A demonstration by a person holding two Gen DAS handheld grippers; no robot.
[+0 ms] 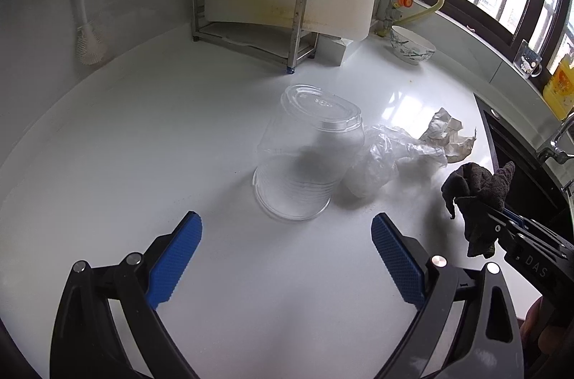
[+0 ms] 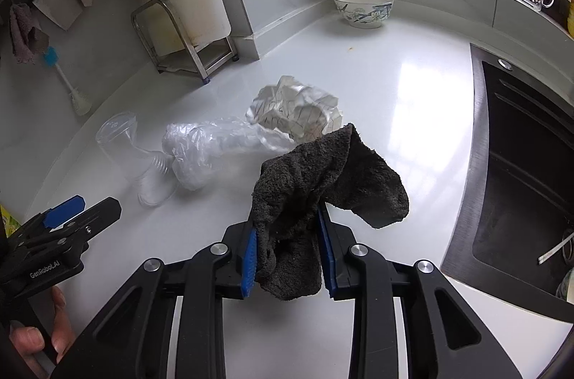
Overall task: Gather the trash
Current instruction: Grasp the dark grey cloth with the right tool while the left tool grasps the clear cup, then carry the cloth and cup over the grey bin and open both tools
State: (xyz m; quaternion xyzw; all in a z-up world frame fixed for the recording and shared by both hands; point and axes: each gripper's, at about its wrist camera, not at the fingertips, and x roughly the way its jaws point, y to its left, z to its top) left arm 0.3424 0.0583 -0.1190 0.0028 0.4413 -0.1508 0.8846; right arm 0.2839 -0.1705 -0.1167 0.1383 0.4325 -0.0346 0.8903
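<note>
A clear plastic cup (image 1: 308,153) lies on its side on the white counter (image 1: 143,146), just ahead of my open, empty left gripper (image 1: 287,235). A crumpled clear plastic bag (image 1: 387,160) touches its right side, and crumpled white paper (image 1: 448,135) lies beyond that. My right gripper (image 2: 288,228) is shut on a dark grey cloth (image 2: 323,174) and holds it above the counter; it shows in the left wrist view (image 1: 477,199) too. In the right wrist view the cup (image 2: 136,156), bag (image 2: 219,149) and paper (image 2: 297,110) lie ahead and left, and the left gripper (image 2: 68,221) is at the left edge.
A black sink (image 2: 520,171) is set into the counter on the right. A patterned bowl (image 2: 362,8) stands at the back by the gas pipes. A steel rack (image 1: 251,17) holding a white board stands at the back wall. A bottle brush (image 1: 84,20) hangs at left.
</note>
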